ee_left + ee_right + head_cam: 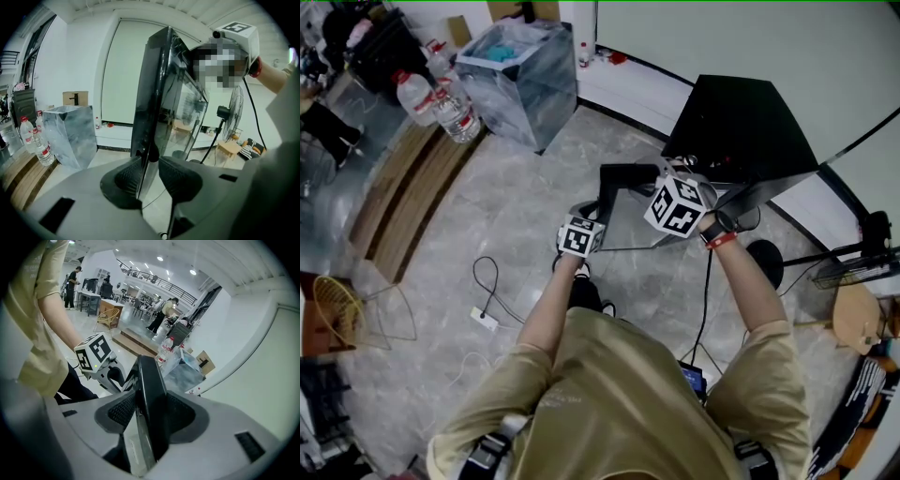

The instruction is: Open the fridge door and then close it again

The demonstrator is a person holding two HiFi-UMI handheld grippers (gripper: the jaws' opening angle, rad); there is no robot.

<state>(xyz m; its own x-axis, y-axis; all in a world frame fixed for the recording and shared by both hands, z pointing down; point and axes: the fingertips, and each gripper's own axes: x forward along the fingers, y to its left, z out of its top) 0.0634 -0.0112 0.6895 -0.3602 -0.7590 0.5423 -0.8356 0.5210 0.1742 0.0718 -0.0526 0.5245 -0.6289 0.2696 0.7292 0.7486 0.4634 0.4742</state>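
Fridge door (154, 93) stands swung open, long axis upright, free edge pointing back toward me. Its fridge (741, 127) sits at 1 o'clock on the floor. My left claw (151, 172) and my right claw (151, 411) both clamp that edge.

Fridge door (623, 178) stands swung out before fridge (741, 127). Its edge sits between left gripper (149, 172) jaws. Right gripper (149, 411) straddles it nearer the fridge. Bin (520, 80) left of fridge; water bottles (441, 103) just left of bin.
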